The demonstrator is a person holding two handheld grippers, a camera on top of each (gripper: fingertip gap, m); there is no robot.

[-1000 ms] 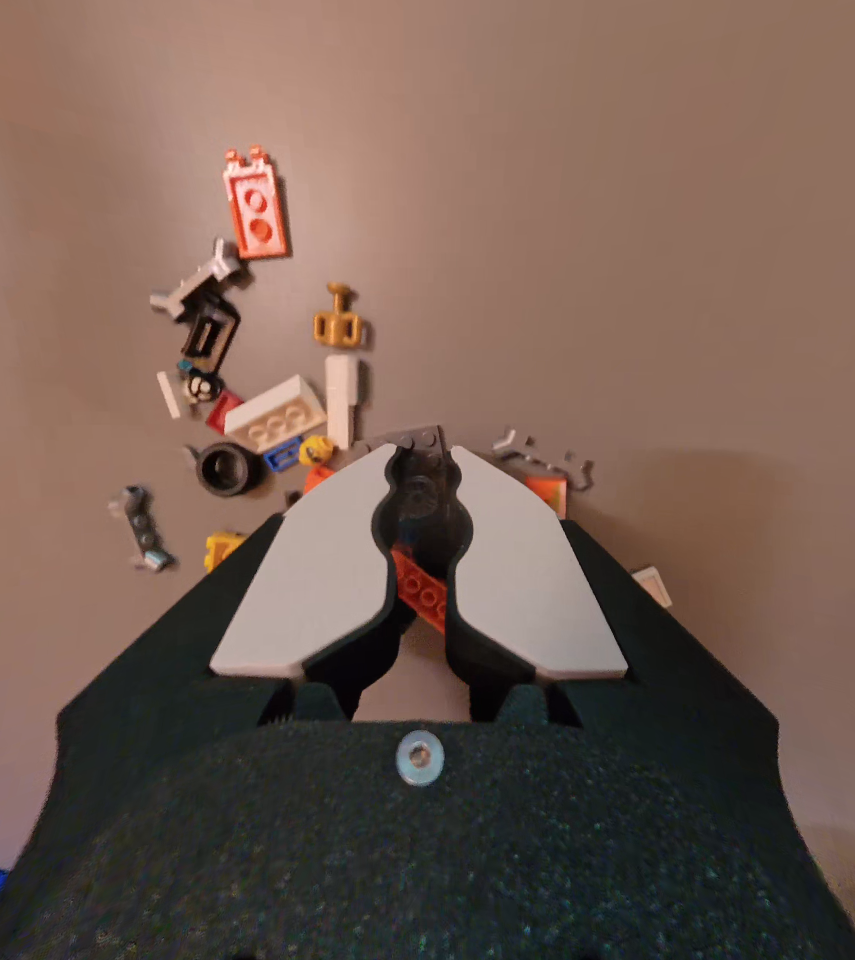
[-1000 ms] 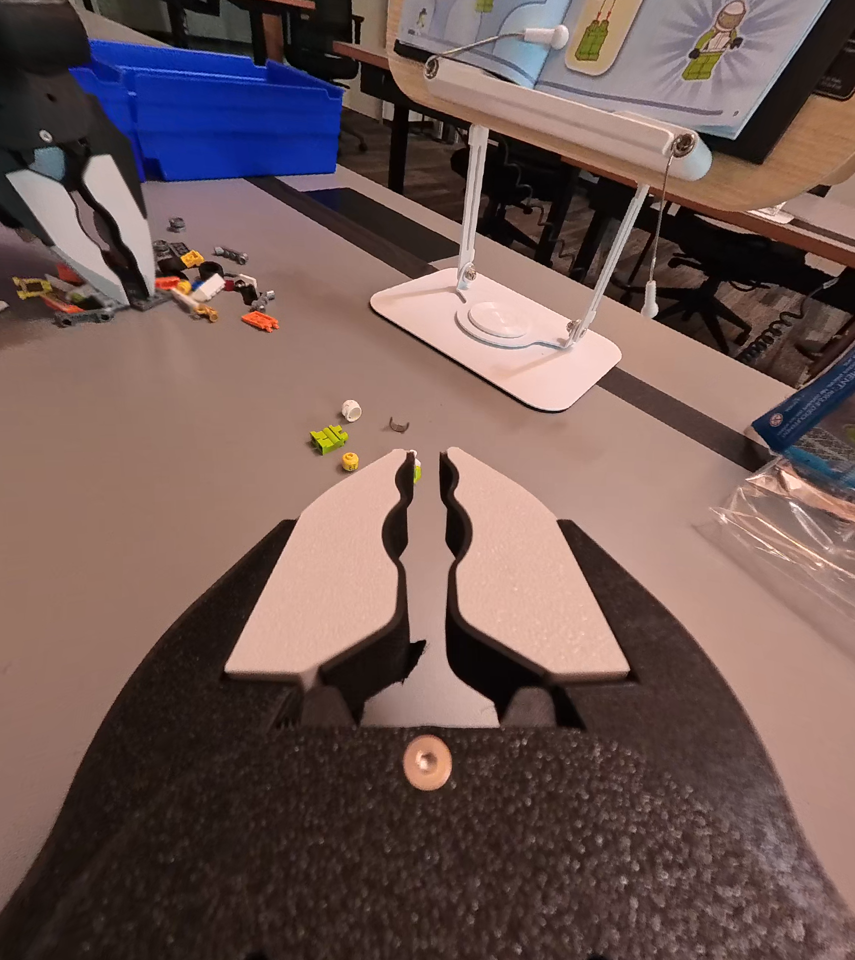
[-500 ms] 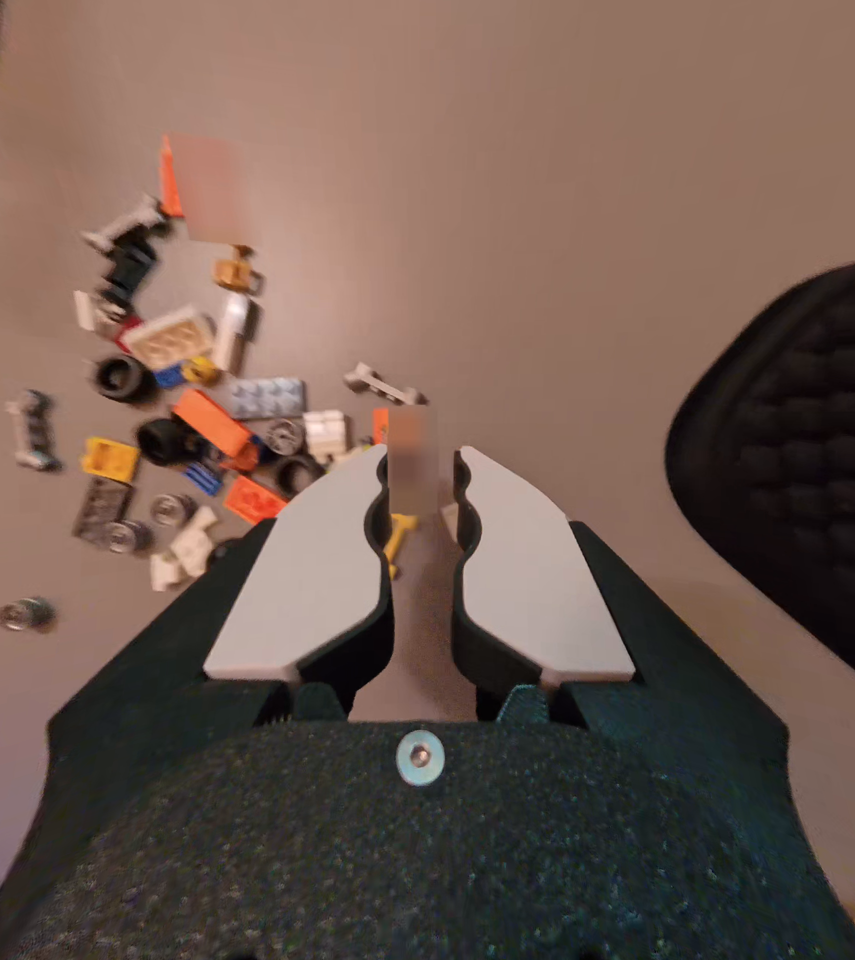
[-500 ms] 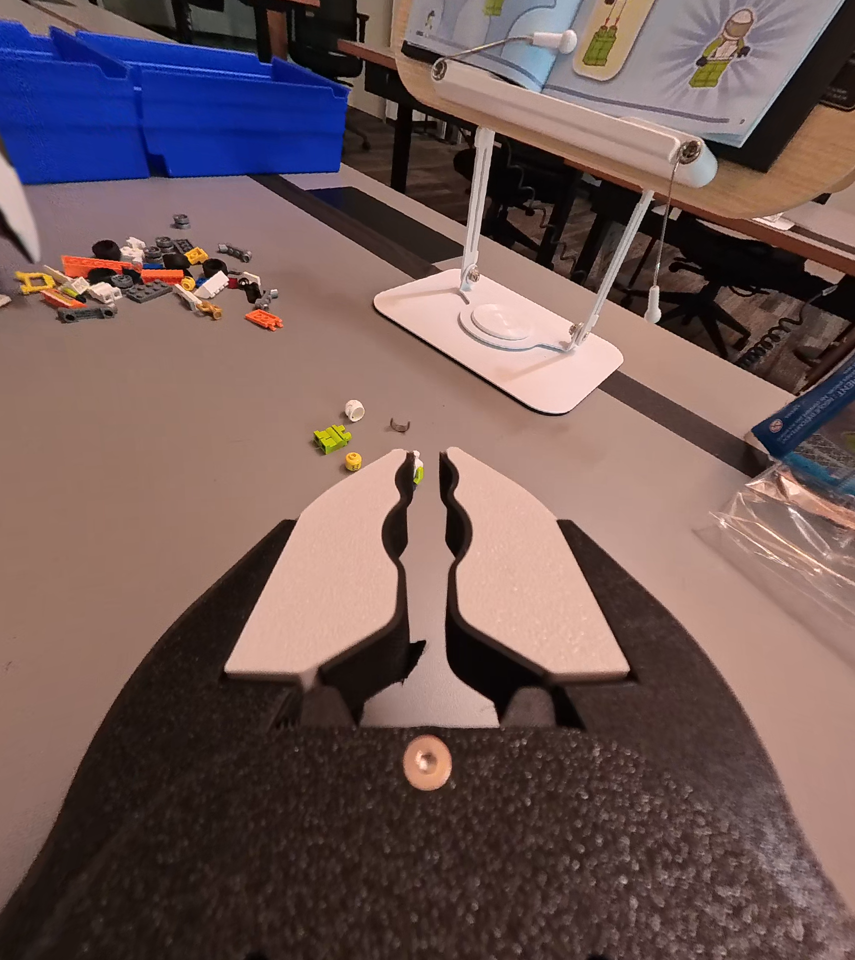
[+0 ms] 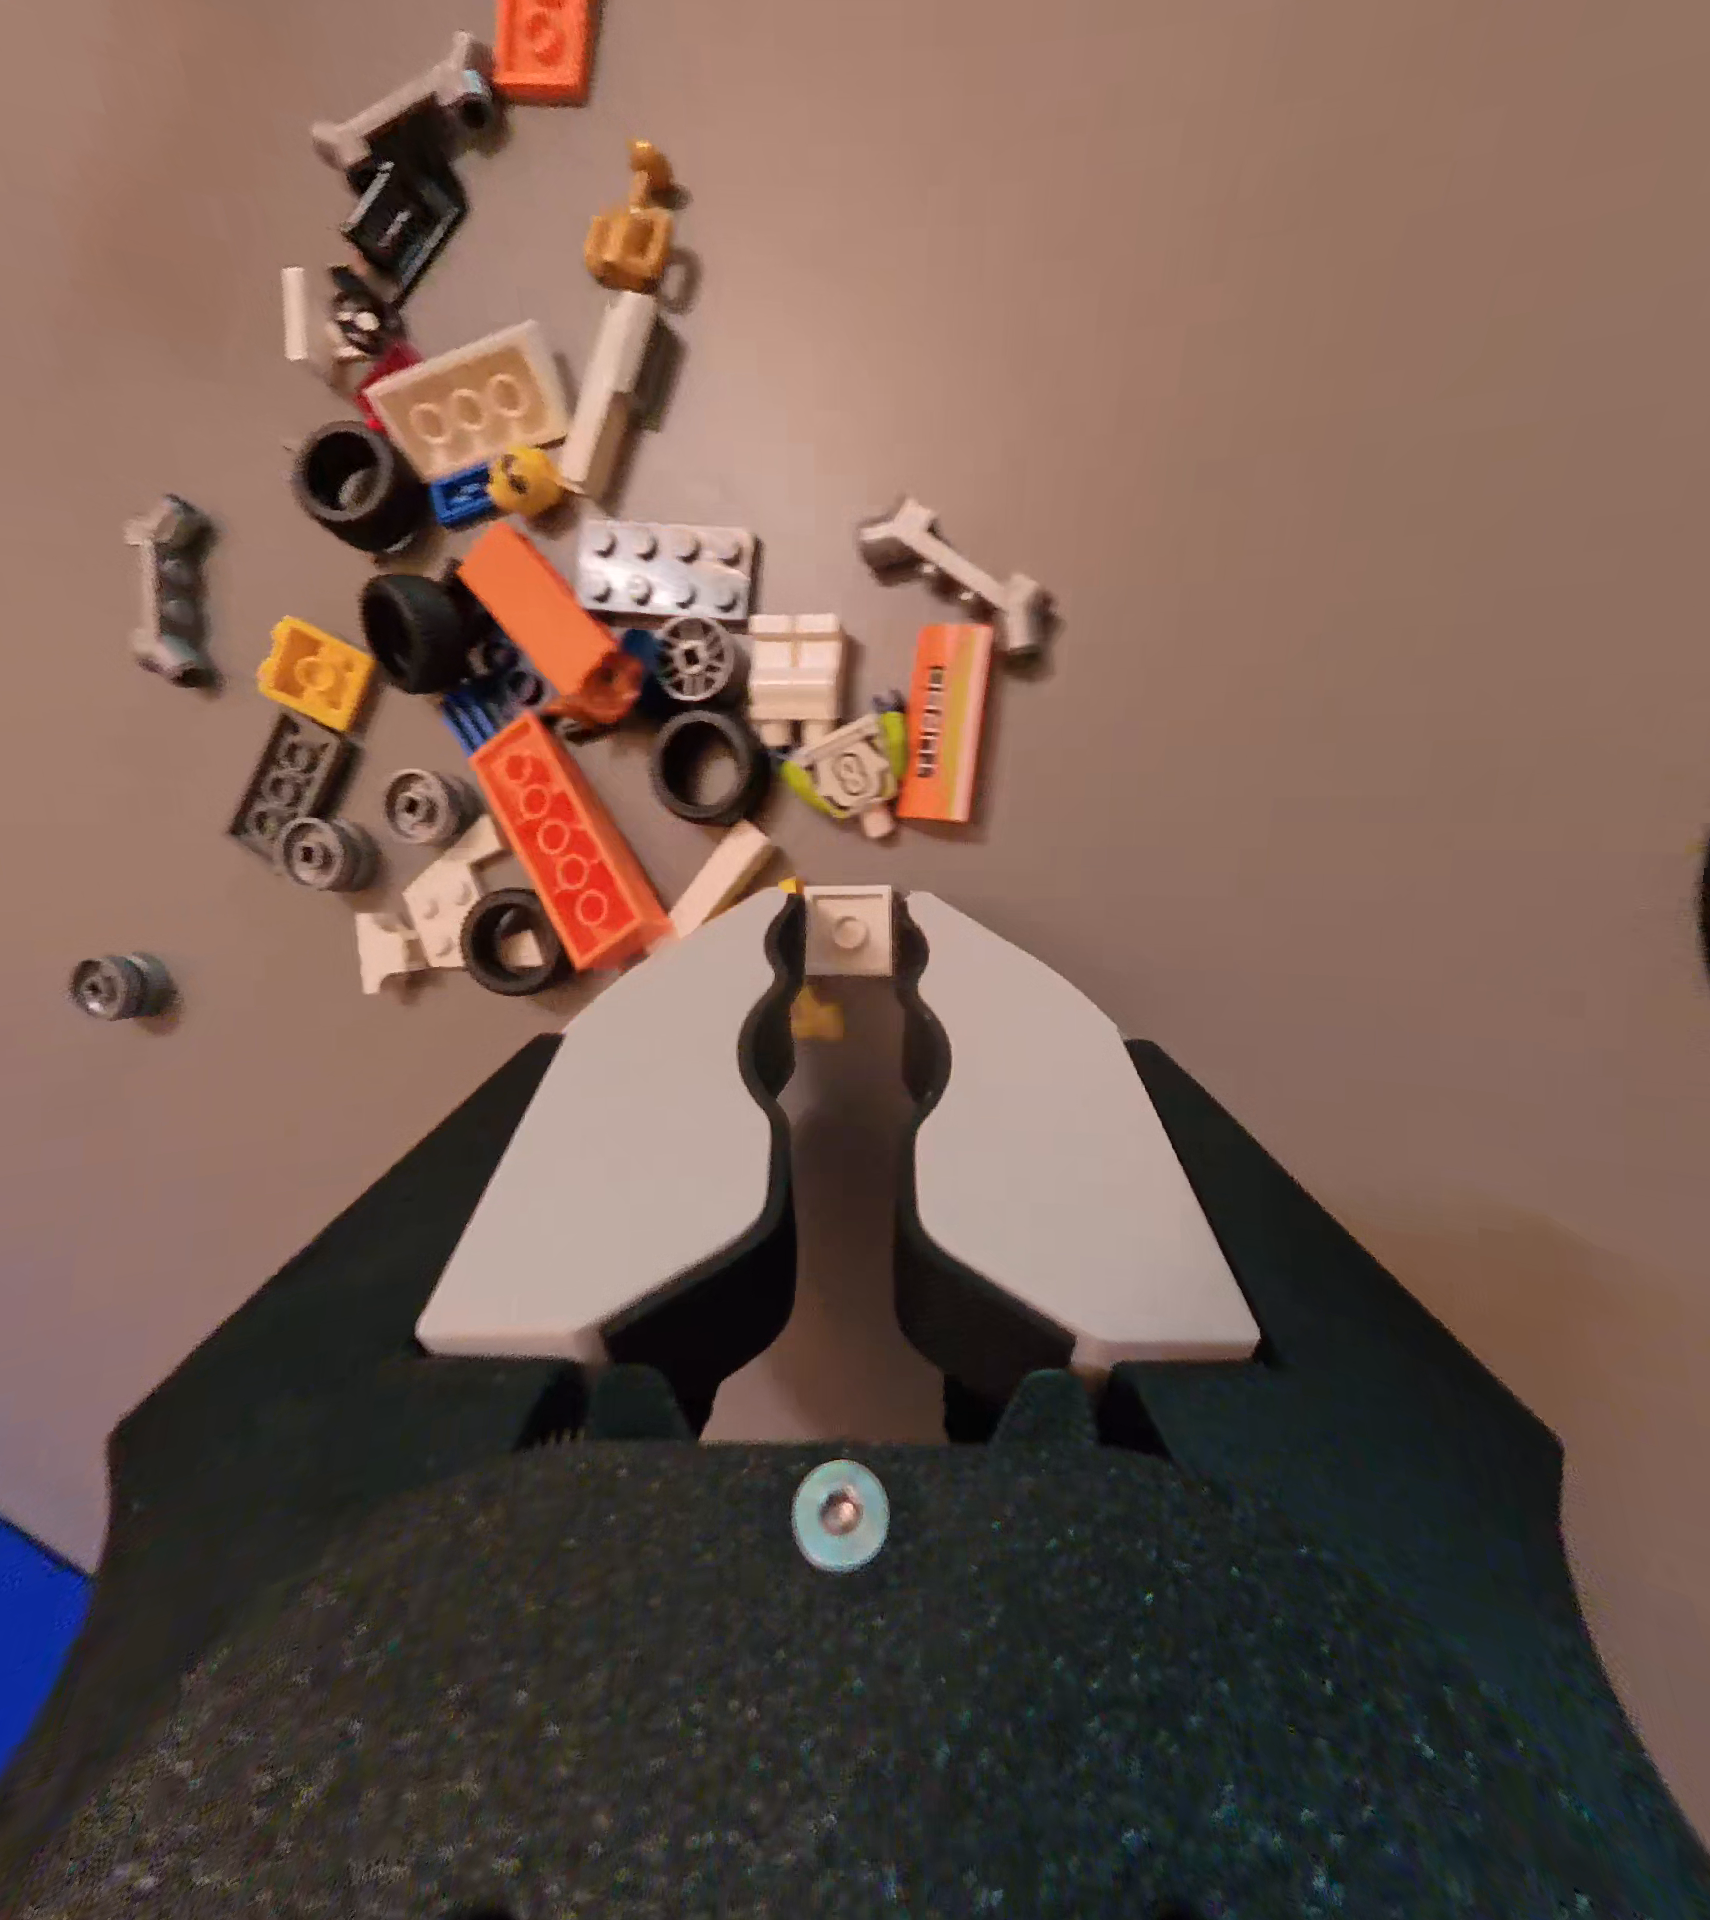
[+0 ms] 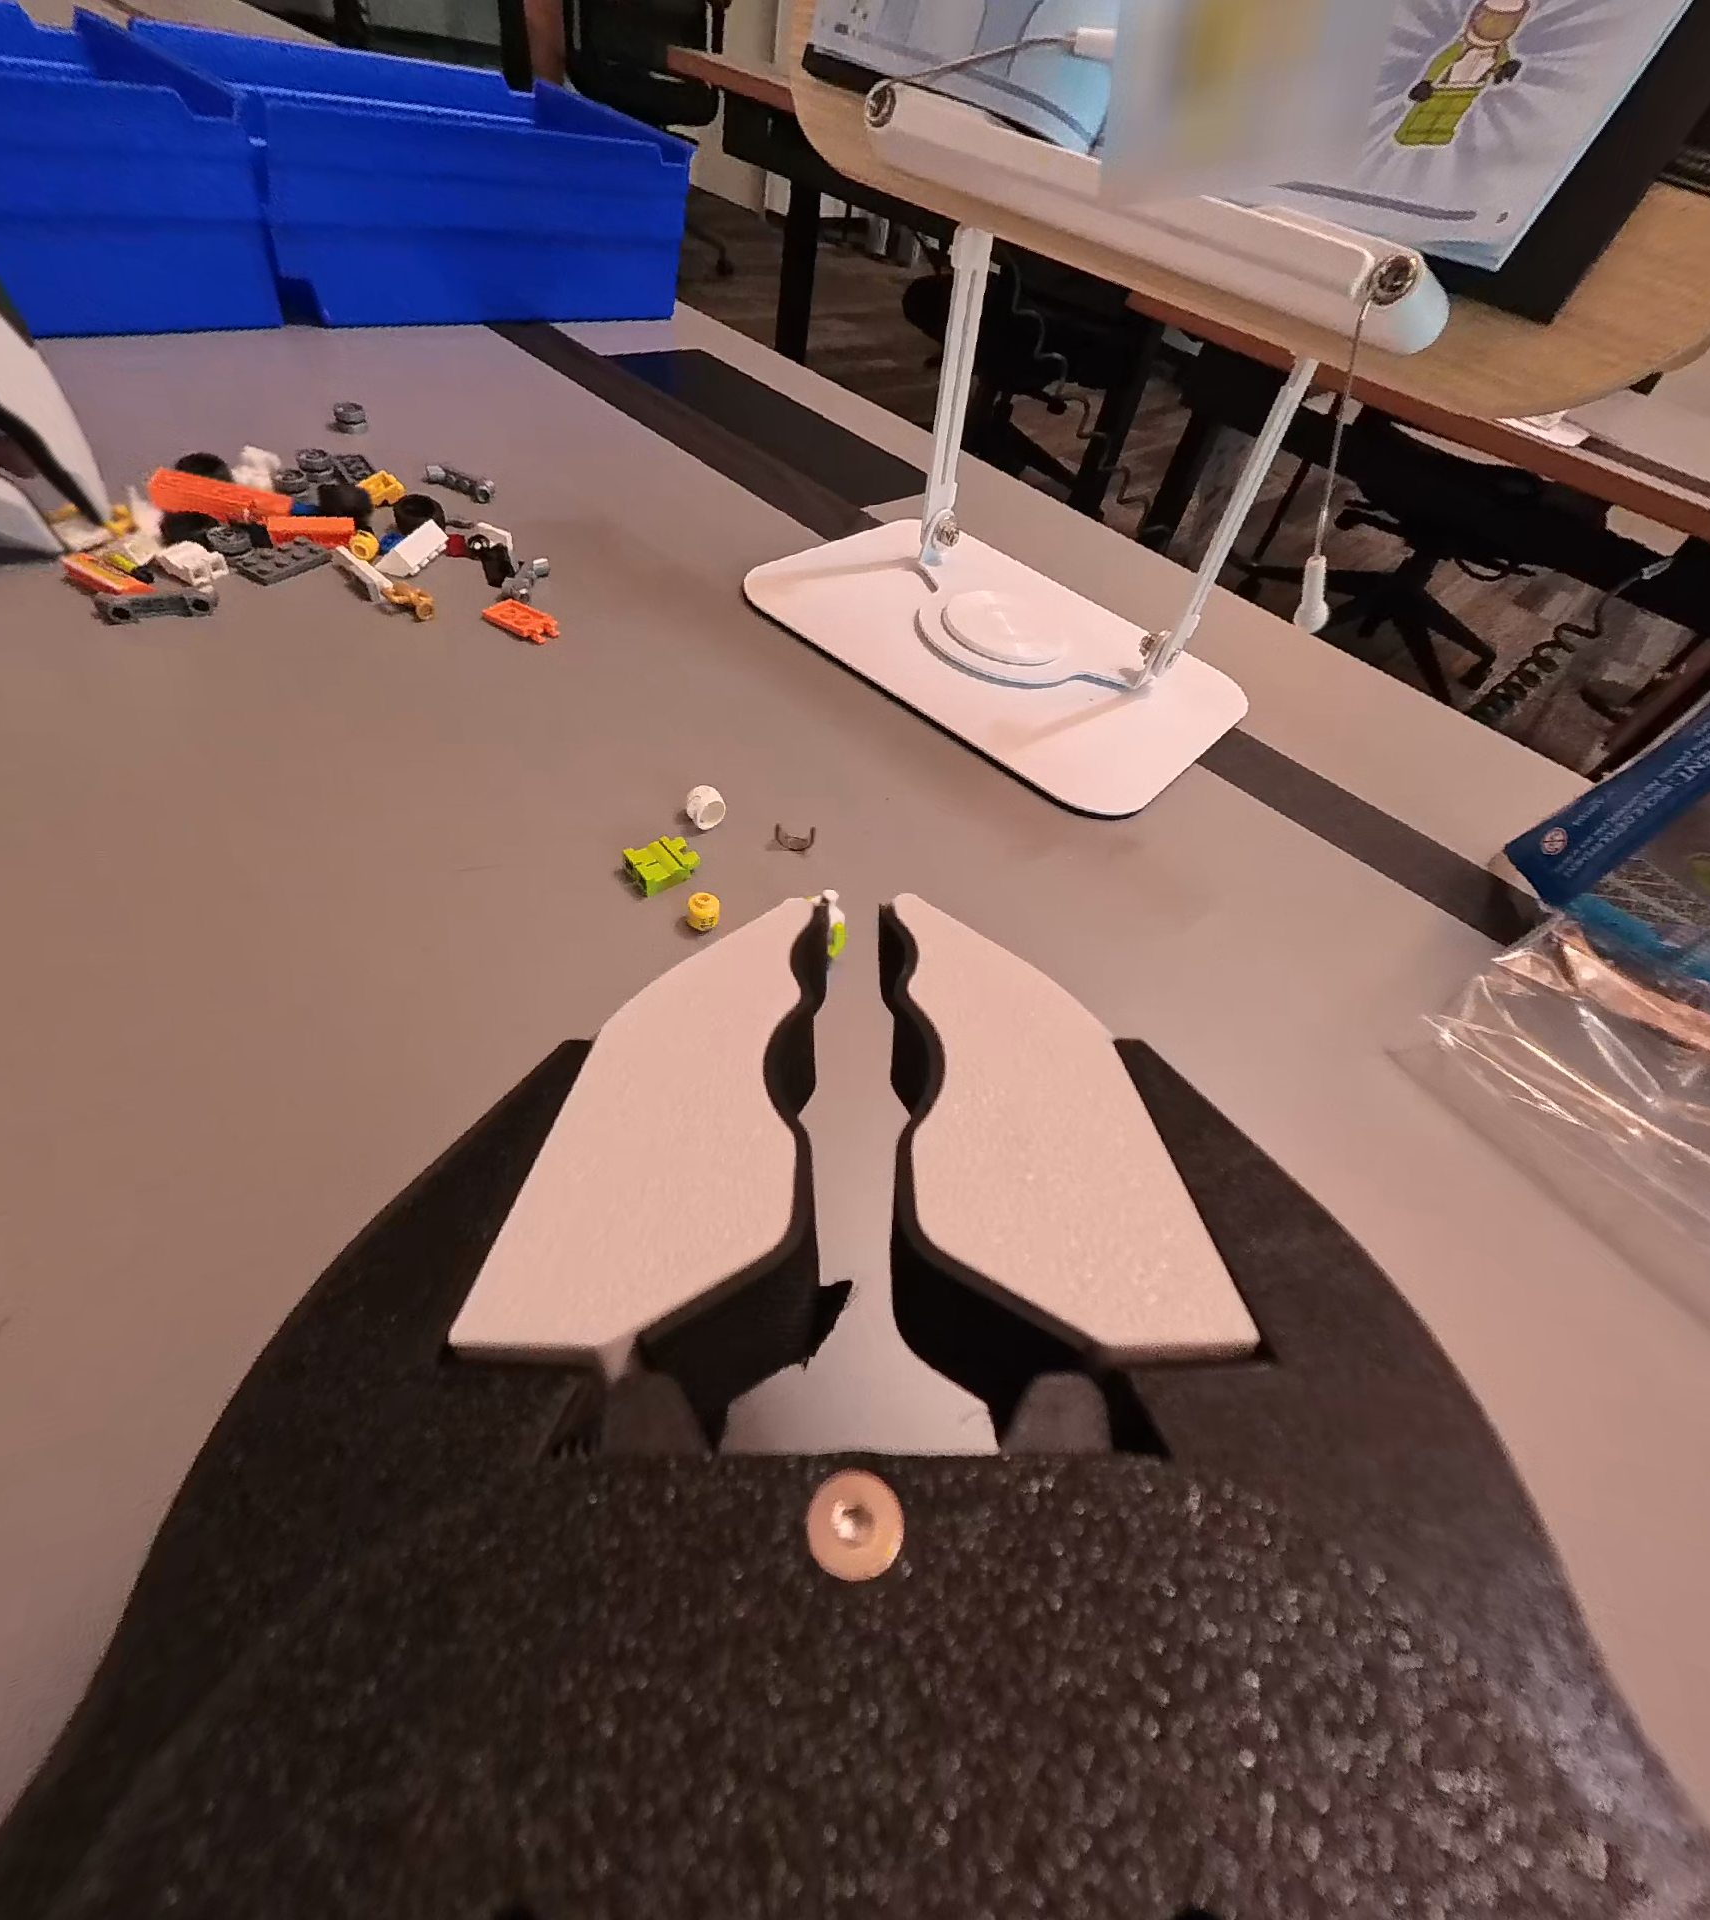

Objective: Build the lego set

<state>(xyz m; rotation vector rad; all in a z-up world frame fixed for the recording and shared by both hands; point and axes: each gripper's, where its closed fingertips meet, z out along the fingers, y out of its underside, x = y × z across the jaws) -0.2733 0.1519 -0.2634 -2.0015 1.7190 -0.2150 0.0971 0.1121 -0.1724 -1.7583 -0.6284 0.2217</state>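
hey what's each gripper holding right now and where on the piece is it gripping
The left gripper brackets a small light grey one-stud plate by its side edges at the fingertips; a firm clamp is unclear. The right gripper pinches a tiny white-and-lime piece at its fingertips.

Print shows on several things, though most of it is too small or blurred to read. In the right wrist view, a blue box (image 6: pixel 1682 790) at the right edge, lying on clear plastic bags (image 6: pixel 1609 1081), carries lines of white lettering and a round emblem along its side. The open instruction booklet (image 6: pixel 1433 104) on the stand (image 6: pixel 996 644) shows coloured pictures; part of it is blurred over. In the left wrist view, an orange tile (image 5: pixel 946 722) bears a printed stripe with dark characters, a small toy torso (image 5: pixel 846 774) a badge with one figure, and a black tile (image 5: pixel 404 218) faint white markings.
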